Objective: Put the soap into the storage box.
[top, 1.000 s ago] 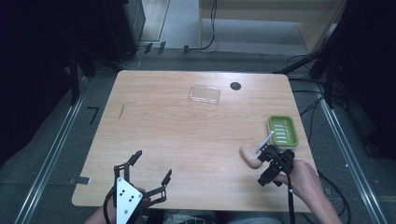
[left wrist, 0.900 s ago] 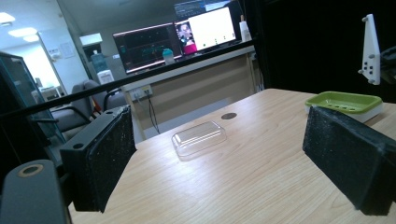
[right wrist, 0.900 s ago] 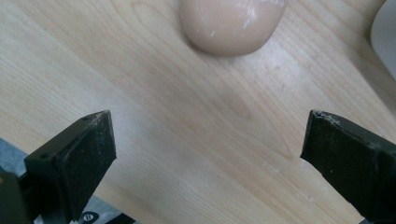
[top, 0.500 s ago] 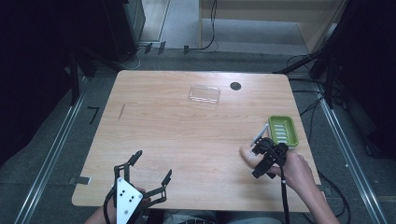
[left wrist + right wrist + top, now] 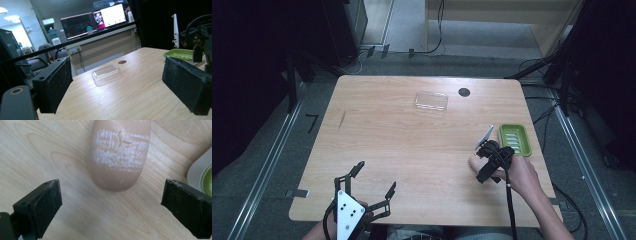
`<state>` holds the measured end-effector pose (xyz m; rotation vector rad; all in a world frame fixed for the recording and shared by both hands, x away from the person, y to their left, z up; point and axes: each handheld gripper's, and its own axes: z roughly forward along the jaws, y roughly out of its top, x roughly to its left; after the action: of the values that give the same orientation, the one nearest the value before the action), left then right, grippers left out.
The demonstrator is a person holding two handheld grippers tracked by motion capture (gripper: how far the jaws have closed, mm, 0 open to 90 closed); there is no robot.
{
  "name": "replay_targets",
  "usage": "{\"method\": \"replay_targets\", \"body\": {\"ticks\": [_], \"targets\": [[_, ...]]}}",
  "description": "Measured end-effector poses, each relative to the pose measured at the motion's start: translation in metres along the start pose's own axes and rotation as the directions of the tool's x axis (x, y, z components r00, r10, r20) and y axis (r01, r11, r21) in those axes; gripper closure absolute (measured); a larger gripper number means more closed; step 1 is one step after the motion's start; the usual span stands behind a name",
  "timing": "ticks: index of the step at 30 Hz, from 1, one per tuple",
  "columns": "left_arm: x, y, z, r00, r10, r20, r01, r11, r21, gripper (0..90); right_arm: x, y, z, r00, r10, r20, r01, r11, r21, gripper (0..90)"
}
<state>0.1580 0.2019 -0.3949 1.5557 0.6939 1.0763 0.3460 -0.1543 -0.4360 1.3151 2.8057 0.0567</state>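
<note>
The left gripper (image 5: pixel 374 181) idles with jaws apart near the table's front edge, while the right gripper (image 5: pixel 111 202), spread wide above the tan soap bar (image 5: pixel 120 155) beside the green dish (image 5: pixel 515 140), could skid it away if it closes off-centre.

There is one bar of soap (image 5: pixel 120 157) beside one green soap dish (image 5: pixel 514 139), and one clear lid (image 5: pixel 431 101) well apart from the dish.

A light wooden rectangular table (image 5: pixel 377 135) stands on a grey floor (image 5: pixel 262 150). Beyond the table's far edge, black cables (image 5: pixel 437 30) trail beside a pale wooden cabinet (image 5: pixel 502 15). Metal rails (image 5: pixel 262 170) flank the table. Lit monitors (image 5: pixel 100 18) glow behind it.
</note>
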Motion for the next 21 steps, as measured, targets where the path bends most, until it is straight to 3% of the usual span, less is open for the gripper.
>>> {"method": "replay_targets", "body": {"ticks": [21], "targets": [[0.001,0.0,0.0,1.0,0.002,0.0,-0.002,1.0,0.003,9.9,-0.006,0.031,0.024,0.9997,0.019,-0.018,-0.018,0.999,0.041,2.7]]}}
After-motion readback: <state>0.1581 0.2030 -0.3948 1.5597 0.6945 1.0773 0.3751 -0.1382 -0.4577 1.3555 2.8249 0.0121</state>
